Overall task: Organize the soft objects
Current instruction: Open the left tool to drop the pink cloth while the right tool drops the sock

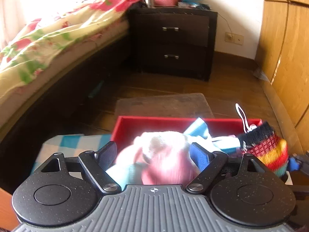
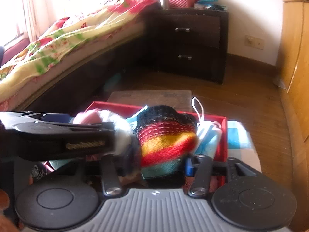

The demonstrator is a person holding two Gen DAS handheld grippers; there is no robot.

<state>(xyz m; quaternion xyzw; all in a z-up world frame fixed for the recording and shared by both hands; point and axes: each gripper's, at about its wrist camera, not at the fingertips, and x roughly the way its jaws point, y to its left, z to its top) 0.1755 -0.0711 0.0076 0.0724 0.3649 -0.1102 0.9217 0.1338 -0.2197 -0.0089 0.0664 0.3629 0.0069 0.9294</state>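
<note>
Pink-and-white plush (image 1: 160,154) lies between the left hand-held gripper (image 1: 154,154)'s spread-apart fingers, over the red box (image 1: 135,123).

Surface: a blue-and-white checked cloth (image 1: 63,145) is covering it.
On it: a red tray (image 1: 173,123) is sitting, holding soft things.

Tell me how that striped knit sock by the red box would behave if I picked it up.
The striped knit sock is bunched and lumpy, so it would probably flop and sag rather than hold shape. Its coarse knit looks grippy, unlikely to slip. Being soft fabric, it seems light and not fragile, and it shouldn't roll far in the red box.
</note>
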